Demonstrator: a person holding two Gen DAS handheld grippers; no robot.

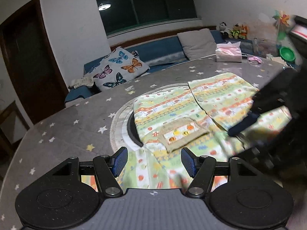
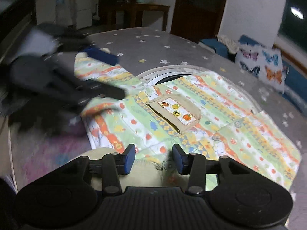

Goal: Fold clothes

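Note:
A small patterned shirt (image 1: 172,111) with green, yellow and orange stripes and a beige chest pocket (image 1: 182,132) lies on the grey star-print table (image 1: 67,130). One side is folded over the body (image 1: 224,97). My left gripper (image 1: 154,162) is open, its blue pads just above the shirt's near edge. The shirt also shows in the right wrist view (image 2: 191,118), with the pocket (image 2: 174,113) in the middle. My right gripper (image 2: 153,161) is open over the shirt's near edge. Each gripper appears blurred in the other's view, the right one (image 1: 247,122) and the left one (image 2: 99,72).
A round inset ring (image 1: 119,122) in the table lies under the shirt. A butterfly cushion (image 1: 119,67), a grey pillow and a blue sofa stand behind the table. A tissue box (image 1: 228,52), a green bowl (image 1: 286,53) and plush toys sit at the far right.

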